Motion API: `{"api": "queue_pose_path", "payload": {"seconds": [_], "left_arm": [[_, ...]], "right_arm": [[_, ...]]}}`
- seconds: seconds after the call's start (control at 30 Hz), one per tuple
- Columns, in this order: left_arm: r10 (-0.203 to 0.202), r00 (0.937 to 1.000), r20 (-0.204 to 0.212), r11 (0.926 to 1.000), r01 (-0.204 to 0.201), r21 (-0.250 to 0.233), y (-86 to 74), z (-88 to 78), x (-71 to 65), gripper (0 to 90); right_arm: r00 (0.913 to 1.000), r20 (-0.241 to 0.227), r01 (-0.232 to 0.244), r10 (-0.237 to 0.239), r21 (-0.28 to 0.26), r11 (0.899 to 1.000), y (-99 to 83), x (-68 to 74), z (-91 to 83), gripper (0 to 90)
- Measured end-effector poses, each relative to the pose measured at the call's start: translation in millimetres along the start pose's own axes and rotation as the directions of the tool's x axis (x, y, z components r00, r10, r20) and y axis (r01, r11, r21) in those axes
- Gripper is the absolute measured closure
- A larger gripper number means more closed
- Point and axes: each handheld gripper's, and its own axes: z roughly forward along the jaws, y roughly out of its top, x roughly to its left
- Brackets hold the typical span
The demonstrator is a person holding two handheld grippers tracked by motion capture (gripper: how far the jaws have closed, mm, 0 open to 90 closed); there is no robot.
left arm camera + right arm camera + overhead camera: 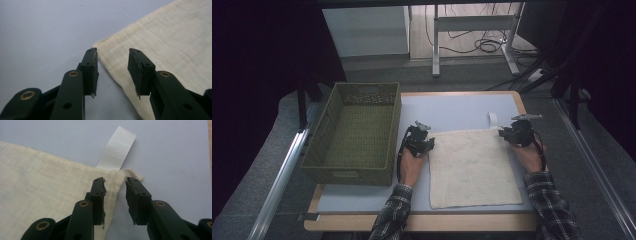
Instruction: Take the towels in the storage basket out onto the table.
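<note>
A cream cloth [472, 167] lies flat on the pale blue-grey mat [452, 107]. My left gripper [427, 144] is at its far left corner. In the left gripper view the cloth's [175, 37] corner and edge lie between the jaws of my left gripper [112, 53], which stands open with both pads clear of the fabric. My right gripper [507, 134] is at the far right corner. In the right gripper view it [115, 181] straddles the cloth's [37, 182] slightly bunched corner, open, with a gap showing between the pads.
A green woven basket [347, 175] stands at the table's left, close beside my left hand. A white strip [117, 147] lies on the mat just beyond the cloth's far right corner. The wooden table edge [422, 222] runs along the front.
</note>
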Motion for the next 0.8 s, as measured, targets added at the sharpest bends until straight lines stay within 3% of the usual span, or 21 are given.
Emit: {"api": "queue_pose_path", "payload": {"seconds": [0.27,0.4,0.53,0.67,0.8], "left_arm": [[-0.006,0.9998,-0.017,0.9999,0.006,0.016,6.8,19.2,7.5,58.0],[-0.013,0.9997,-0.019,0.9999,0.013,0.01,8.3,23.1,11.5,53.6],[-0.036,0.9993,0.008,0.9994,0.036,0.003,7.8,25.0,18.1,53.1],[-0.041,0.9989,0.02,0.9991,0.041,-0.001,7.1,24.9,16.7,60.4],[-0.071,0.9962,0.051,0.9975,0.071,-0.002,5.9,23.8,19.3,71.0]], "right_arm": [[0.9999,0.01,-0.012,0.012,-0.004,1.0,10.5,-4.6,11.6,67.5],[0.9997,0.022,0.008,-0.009,0.035,0.999,13.5,-1.9,19.9,67.6],[0.9997,0.021,0.01,-0.011,0.056,0.998,13.4,-1.1,24.5,69.4],[1.0,-0.003,-0.004,0.005,0.062,0.998,13.3,1.5,24.5,84.0],[0.9999,0.01,-0.011,0.011,0.075,0.997,14.6,6.1,24.0,86.4]]}}
